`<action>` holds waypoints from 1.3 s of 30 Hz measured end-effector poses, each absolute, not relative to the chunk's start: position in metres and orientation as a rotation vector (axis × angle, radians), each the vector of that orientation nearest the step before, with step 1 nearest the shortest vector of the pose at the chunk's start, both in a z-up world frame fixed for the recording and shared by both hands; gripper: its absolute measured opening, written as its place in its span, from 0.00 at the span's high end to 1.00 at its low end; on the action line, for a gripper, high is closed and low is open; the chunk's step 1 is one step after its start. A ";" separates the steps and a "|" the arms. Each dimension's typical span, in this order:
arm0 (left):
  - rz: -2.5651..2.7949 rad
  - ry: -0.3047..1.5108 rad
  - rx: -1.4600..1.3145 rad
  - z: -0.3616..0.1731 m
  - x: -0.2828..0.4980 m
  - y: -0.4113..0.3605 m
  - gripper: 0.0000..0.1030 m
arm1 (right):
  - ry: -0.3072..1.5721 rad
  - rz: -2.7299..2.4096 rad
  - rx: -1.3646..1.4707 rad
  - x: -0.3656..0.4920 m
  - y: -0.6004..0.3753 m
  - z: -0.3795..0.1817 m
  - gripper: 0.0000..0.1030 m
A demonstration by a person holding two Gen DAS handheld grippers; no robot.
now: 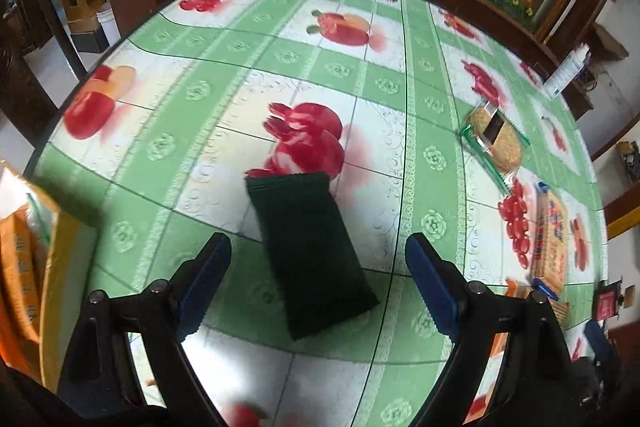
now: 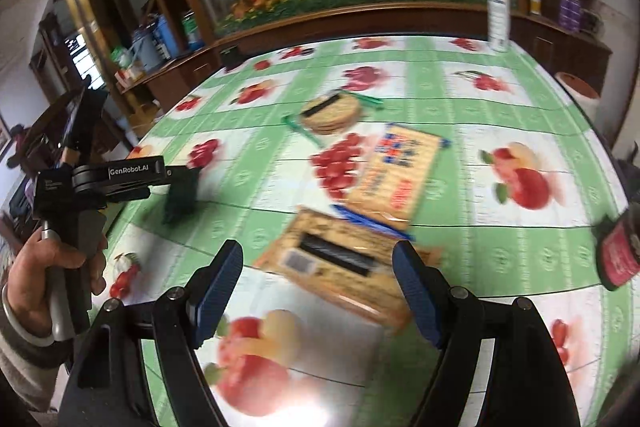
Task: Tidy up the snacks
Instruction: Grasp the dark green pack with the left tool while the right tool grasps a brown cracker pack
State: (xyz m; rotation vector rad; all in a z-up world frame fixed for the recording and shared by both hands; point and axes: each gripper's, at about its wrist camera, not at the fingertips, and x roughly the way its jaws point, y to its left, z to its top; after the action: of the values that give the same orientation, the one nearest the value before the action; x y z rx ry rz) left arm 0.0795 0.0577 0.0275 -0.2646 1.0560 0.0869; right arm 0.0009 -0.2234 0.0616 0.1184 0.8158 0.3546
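Snacks lay scattered on the glossy fruit-print worktop [image 1: 192,87]. Largest, a tan cracker pack [image 2: 340,263] sat flat just ahead between the right gripper [image 2: 318,289] jaws, spread apart, long axis slanting across them. Smaller, a dark green crinkled pouch [image 1: 310,251] lay lengthwise between the left gripper [image 1: 318,283] jaws, also apart.

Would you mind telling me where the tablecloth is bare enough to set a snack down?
Free: the broad stretch left of and beyond the dark green packet, up to the far edge, and the right side between the white bottle and the red-labelled jar. Crowded: the middle, where the round cracker pack and two biscuit packs cluster.
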 end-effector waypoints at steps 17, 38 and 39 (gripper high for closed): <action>0.086 1.133 -0.153 0.010 0.093 0.045 0.11 | 0.940 0.426 0.079 0.048 -0.233 0.031 0.23; 0.119 1.103 -0.111 0.009 0.090 0.046 0.13 | 0.967 0.419 -0.218 0.016 -0.157 0.018 0.27; 0.115 1.087 -0.092 0.011 0.087 0.047 0.25 | 0.965 0.430 -0.209 0.014 -0.160 0.020 0.40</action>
State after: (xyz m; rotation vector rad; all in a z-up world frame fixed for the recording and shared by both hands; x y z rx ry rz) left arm 0.0875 0.0472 0.0108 -0.0925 1.0870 0.1155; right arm 0.0136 -0.1595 0.0195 -0.2093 0.9653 0.4298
